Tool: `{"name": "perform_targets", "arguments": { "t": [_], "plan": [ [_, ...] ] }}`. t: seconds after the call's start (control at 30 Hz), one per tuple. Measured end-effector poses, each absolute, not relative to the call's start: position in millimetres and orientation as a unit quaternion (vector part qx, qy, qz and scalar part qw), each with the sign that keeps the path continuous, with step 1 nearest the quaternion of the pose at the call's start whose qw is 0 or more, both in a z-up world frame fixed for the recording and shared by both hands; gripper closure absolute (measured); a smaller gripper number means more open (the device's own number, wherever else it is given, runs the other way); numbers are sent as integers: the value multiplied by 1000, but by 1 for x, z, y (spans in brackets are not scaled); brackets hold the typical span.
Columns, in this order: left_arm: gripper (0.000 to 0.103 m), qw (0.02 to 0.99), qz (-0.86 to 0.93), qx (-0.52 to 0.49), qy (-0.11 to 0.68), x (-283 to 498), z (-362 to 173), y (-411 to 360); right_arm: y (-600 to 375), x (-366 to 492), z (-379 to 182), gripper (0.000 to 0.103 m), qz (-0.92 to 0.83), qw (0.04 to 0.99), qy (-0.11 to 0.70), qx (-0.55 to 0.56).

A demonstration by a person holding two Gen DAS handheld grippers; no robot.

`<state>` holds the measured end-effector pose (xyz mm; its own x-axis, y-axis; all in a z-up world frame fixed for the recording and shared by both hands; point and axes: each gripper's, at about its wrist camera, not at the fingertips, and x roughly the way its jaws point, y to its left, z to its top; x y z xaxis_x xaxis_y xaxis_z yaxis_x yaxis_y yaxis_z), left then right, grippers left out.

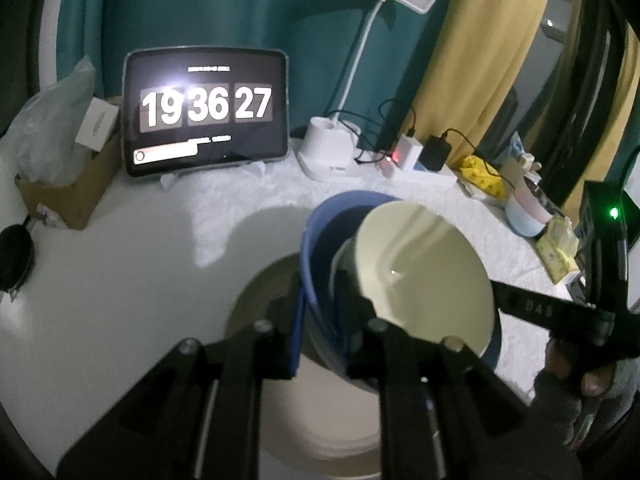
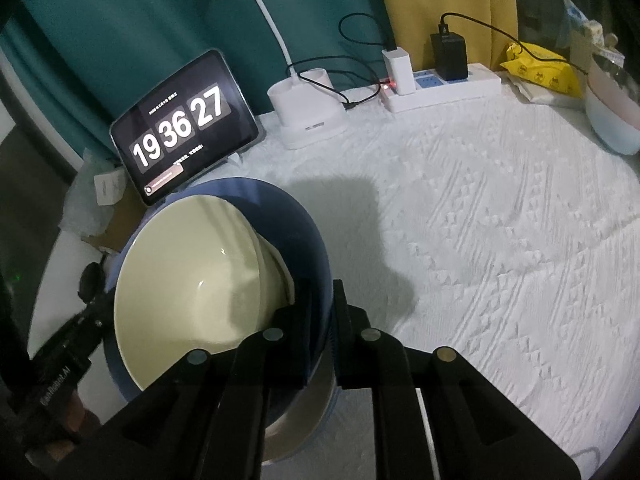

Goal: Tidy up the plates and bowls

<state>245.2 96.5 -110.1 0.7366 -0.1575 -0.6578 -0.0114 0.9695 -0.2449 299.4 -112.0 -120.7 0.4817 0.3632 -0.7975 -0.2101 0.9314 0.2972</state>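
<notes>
While tilted over a cream plate (image 1: 276, 292), left gripper (image 1: 320, 312) and right gripper (image 2: 322, 312) nearly closed, pinching opposite rims of blue bowl (image 2: 304, 224), cream bowl (image 2: 192, 272) nested inside between them.

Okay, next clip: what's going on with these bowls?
A person holds a gripper in each hand, and both are clamped on the rim of a blue bowl: the left gripper on one side, the right gripper on the opposite side. A cream bowl sits tilted inside it. The pair is over a pale plate on the white table.
</notes>
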Motion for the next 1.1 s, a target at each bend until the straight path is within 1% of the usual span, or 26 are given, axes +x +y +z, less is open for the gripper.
{"name": "perform_targets", "arguments": {
  "t": [0.37, 0.63, 0.73, 0.83, 0.9, 0.97, 1.03, 1.1],
  "plan": [
    [85, 929, -33, -97, 355, 247, -111, 95, -107, 295, -117, 91, 156, 874, 458, 43],
    [85, 933, -30, -79, 349, 247, -111, 92, -105, 290, -116, 84, 145, 884, 444, 9],
    [85, 936, -19, -61, 346, 246, -110, 87, -106, 289, -116, 79, 138, 886, 443, 5],
    [85, 934, -15, -60, 351, 245, -109, 85, -108, 289, -117, 72, 133, 888, 440, 1],
    [85, 934, -13, -61, 351, 245, -109, 86, -111, 289, -117, 64, 129, 889, 439, 2],
    [85, 933, -11, -65, 353, 244, -108, 86, -113, 289, -118, 58, 125, 890, 438, 3],
    [85, 934, -12, -65, 352, 243, -107, 84, -115, 288, -118, 56, 122, 890, 439, 2],
    [85, 934, -10, -60, 353, 241, -106, 81, -115, 286, -117, 49, 115, 892, 436, -5]
  ]
}}
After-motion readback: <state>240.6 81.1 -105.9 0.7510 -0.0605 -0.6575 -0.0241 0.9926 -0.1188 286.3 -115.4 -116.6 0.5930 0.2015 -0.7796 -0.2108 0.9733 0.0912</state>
